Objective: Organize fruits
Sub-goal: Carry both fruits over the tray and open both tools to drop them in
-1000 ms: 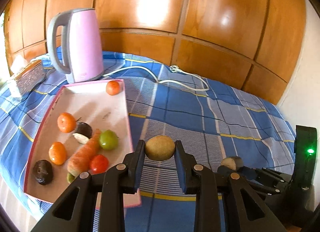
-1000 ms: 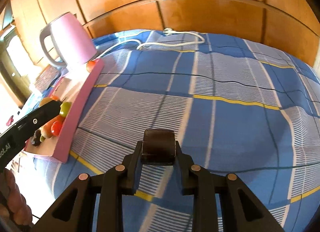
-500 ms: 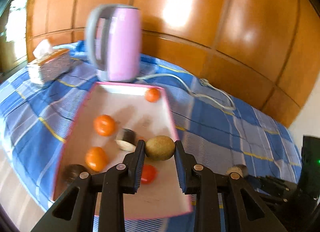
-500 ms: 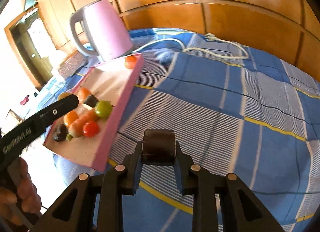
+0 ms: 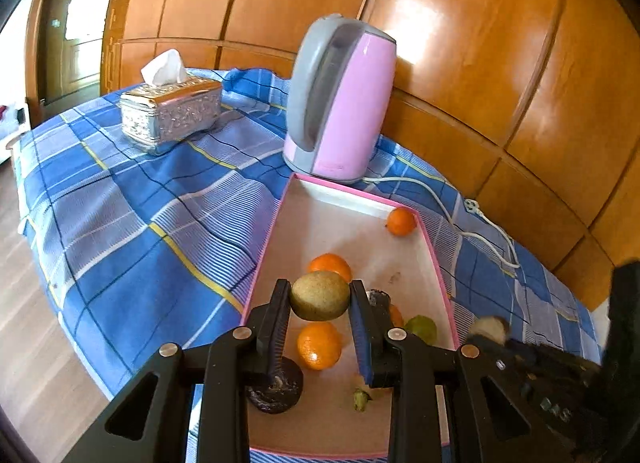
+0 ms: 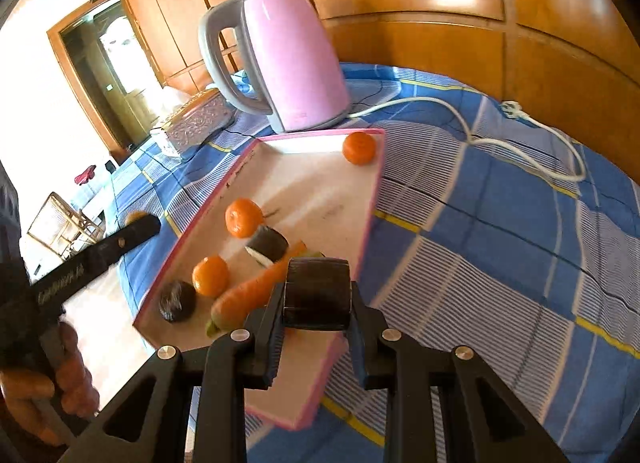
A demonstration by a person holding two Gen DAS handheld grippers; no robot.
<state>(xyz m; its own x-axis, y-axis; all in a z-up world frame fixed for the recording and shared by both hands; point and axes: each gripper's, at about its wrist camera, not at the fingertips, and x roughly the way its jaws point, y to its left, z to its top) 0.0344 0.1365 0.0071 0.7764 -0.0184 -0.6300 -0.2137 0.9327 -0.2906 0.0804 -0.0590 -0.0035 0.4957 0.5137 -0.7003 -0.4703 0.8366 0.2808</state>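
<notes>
My left gripper [image 5: 320, 305] is shut on a brown kiwi [image 5: 319, 296], held above the near half of the pink-rimmed tray [image 5: 344, 201]. My right gripper [image 6: 317, 299] is shut on a dark, ridged cylindrical piece [image 6: 317, 292] over the tray's [image 6: 280, 151] near right corner. In the tray lie oranges [image 6: 243, 217], a carrot [image 6: 250, 295], a dark round fruit [image 6: 177, 300], a cut dark piece [image 6: 267, 245] and a green fruit [image 5: 421, 328]. The left gripper's body [image 6: 80, 263] shows at the left of the right wrist view.
A pink kettle [image 5: 340, 103] stands behind the tray, its white cord [image 6: 500, 131] trailing right over the blue checked cloth [image 6: 500, 243]. A silver tissue box [image 5: 172, 113] sits far left. The table edge and wooden floor [image 5: 32, 343] lie to the left. A hand [image 6: 52, 375] holds the left gripper.
Both grippers have swung left from over the bare cloth to over the tray, each keeping its piece. The kettle and tissue box have come into fuller view.
</notes>
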